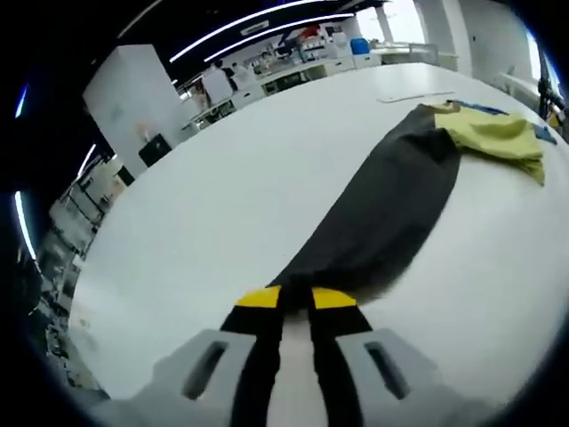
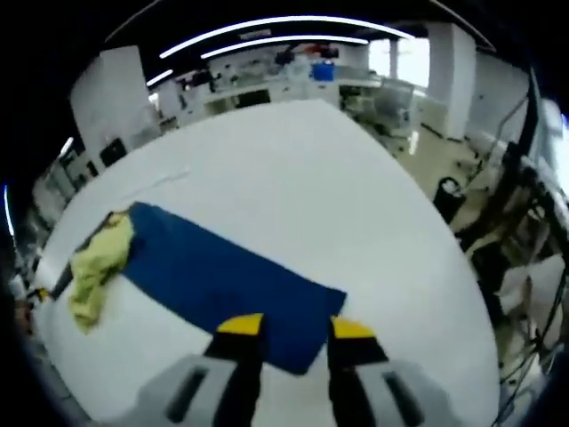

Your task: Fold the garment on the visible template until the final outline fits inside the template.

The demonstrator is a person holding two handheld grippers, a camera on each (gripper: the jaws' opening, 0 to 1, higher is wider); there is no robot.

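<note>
Left gripper (image 1: pixel 296 304) nipped shut on dark garment's (image 1: pixel 382 213) near end, right gripper (image 2: pixel 296 331) gaping empty over blue template (image 2: pixel 222 280); yellow garment (image 2: pixel 96 267) crumpled far, folding barely begun.

The left gripper (image 1: pixel 296 301) points forward, its two black fingers (image 1: pixel 258 351) nearly parallel with only a narrow gap between them. Their yellow tips are closed on the near end of the dark cloth (image 1: pixel 382 213), which lies on the desk (image 1: pixel 222 205). The right gripper (image 2: pixel 296 331) hangs over the desk with its yellow-tipped fingers (image 2: pixel 238 356) set apart, nothing between them, the tips just above the blue cloth (image 2: pixel 222 276).
</note>
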